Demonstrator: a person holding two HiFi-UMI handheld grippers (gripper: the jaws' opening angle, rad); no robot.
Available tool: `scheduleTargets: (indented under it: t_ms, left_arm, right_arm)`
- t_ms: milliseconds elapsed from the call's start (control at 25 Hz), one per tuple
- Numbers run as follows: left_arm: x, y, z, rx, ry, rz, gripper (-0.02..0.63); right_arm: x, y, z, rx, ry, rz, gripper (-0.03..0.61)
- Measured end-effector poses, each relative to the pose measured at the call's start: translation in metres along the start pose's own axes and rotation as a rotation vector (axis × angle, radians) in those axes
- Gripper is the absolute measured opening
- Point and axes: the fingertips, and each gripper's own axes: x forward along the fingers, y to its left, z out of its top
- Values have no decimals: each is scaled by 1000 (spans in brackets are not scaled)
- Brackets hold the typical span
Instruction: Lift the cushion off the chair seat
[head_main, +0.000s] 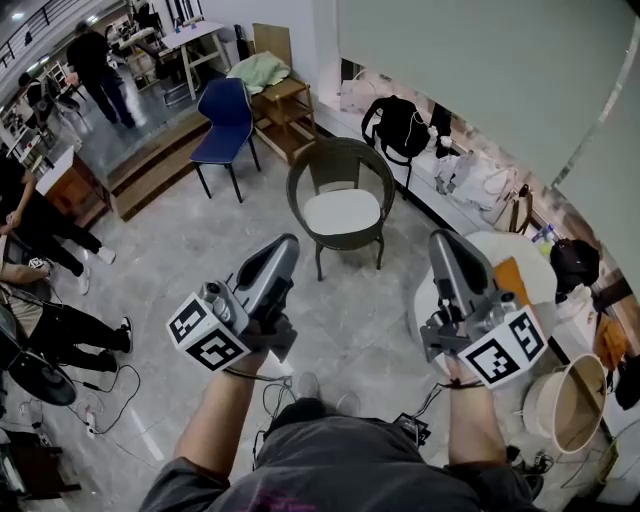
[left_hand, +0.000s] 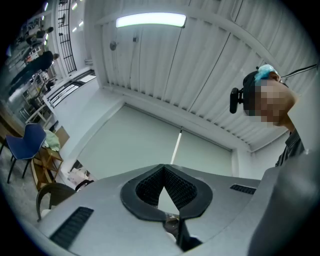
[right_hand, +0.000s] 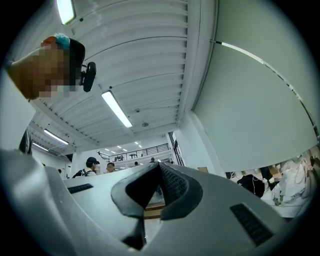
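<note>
A white cushion (head_main: 342, 212) lies on the seat of a dark wicker chair (head_main: 340, 160) in the middle of the head view, across a stretch of grey floor from me. My left gripper (head_main: 287, 244) and right gripper (head_main: 441, 241) are held up side by side, short of the chair and well apart from it. Both point toward it and tilt upward, shut with nothing between their jaws. In the left gripper view the left gripper (left_hand: 163, 167) has its pads together, and the chair's rim (left_hand: 52, 192) shows at lower left. The right gripper (right_hand: 159, 165) looks at wall and ceiling.
A blue chair (head_main: 228, 118) and wooden shelves (head_main: 285, 112) stand behind the wicker chair. Bags (head_main: 402, 125) line the right wall. A round white table (head_main: 525, 270) and a basket (head_main: 570, 402) are at my right. People (head_main: 40, 225) sit at the left, and cables (head_main: 100, 400) lie on the floor.
</note>
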Motion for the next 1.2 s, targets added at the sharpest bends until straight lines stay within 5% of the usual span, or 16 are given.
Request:
scheduleTargets:
  t_ms: [560, 1200]
  left_arm:
    - [24, 28, -7, 7, -12, 20, 8]
    - [76, 150, -3, -32, 13, 35, 8]
  right_arm:
    - [15, -36, -6, 6, 5, 1, 6]
    - [118, -111, -42, 33, 32, -29, 6]
